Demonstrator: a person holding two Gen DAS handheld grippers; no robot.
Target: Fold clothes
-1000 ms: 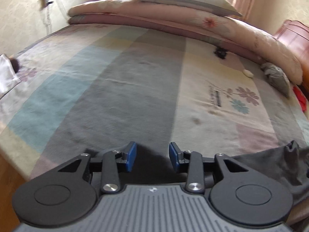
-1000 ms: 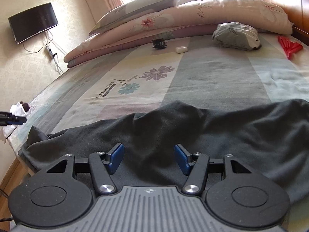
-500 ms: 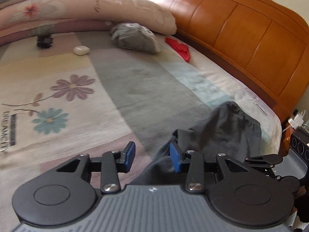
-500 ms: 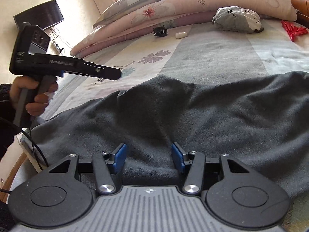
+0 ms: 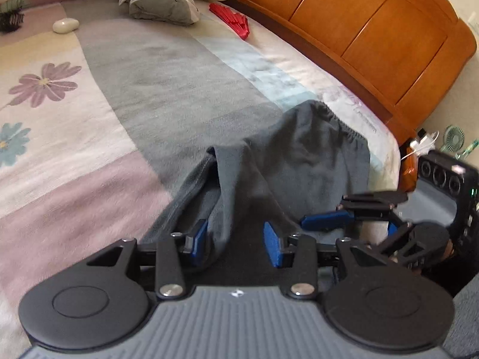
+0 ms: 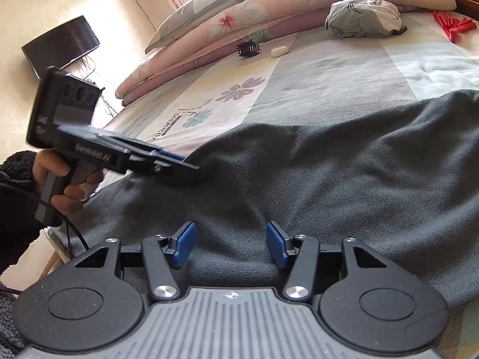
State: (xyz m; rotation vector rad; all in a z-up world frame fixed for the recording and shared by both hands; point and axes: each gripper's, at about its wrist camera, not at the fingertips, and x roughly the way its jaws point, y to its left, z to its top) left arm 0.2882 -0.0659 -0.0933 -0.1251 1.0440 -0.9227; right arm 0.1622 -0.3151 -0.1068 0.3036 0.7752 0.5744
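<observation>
A person is working two handheld grippers over a dark grey garment [image 6: 344, 161] that is lying rumpled across the near edge of a bed [image 5: 167, 95]. The left gripper [image 5: 235, 243] is hovering low with its blue fingers [image 5: 199, 239] spread apart, a raised fold of the cloth sitting between them but not pinched. The right gripper [image 6: 230, 245] is likewise standing with its fingers [image 6: 184, 243] wide apart and nothing held, the fabric lying just beneath them.

In the right wrist view, the left gripper is reaching in from the side, held by a hand [image 6: 66, 185] in a dark fuzzy sleeve [image 6: 15, 185], its tip lying over the garment's left end. In the left wrist view, the right gripper [image 5: 359, 224] is crossing in close at the right, just beside the cloth.

The garment's gathered waistband [image 5: 338, 122] is lying toward the bed's right edge, near a wooden headboard [image 5: 374, 30].

Farther off, the patterned bedspread is showing purple and blue flowers [image 6: 239, 89]. Beyond it, a black hair clip [image 6: 248, 49], a small white case [image 6: 280, 51], a grey bundled cloth [image 6: 363, 18], and a red fan-like object [image 6: 453, 25] are lying apart from one another. Pillows and a rolled quilt [image 6: 239, 21] are stacked at the far side, and a dark screen [image 6: 60, 43] is hanging on the wall.
</observation>
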